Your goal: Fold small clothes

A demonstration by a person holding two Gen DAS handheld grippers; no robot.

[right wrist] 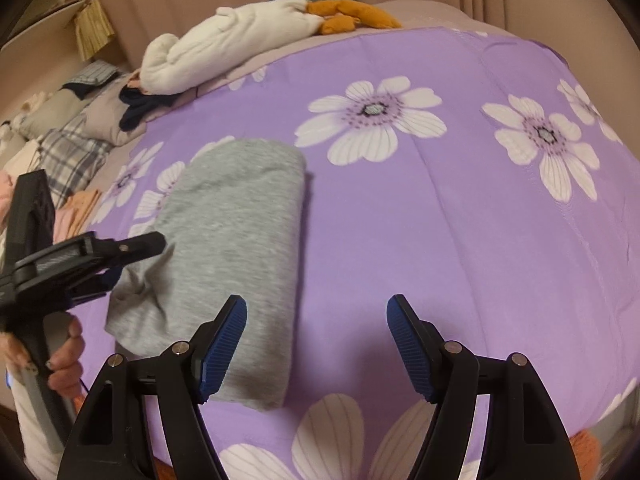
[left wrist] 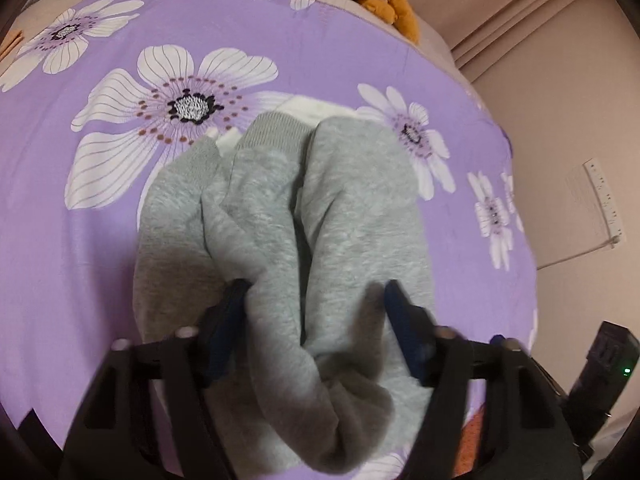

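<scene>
Plainly, the grey garment [right wrist: 236, 248] lay folded into a long bundle on the purple flowered bedspread [right wrist: 440, 240], left of centre in the right wrist view. The left gripper [left wrist: 316, 292] had a thick bunch of that fleece between its blue pads, near the bottom of the left wrist view; its jaws stood half apart, and whether they pressed the cloth or only straddled it I could not tell. The right gripper [right wrist: 316, 308] stood wide and empty, its left pad over the bundle's near edge, its right pad over bare bedspread.

To finish the fold well, I judged the left gripper should set its bunch down flat without dragging the layers, while the right smoothed or steadied the near end; the ribbed cuffs toward the upper middle of the left wrist view looked uneven and could want aligning.

Open room lay to the right of the bundle, broad and clear. Cream and orange soft things [right wrist: 256, 36] sat well apart at the top, and checked cloths [right wrist: 72, 152] crowded the left edge.
</scene>
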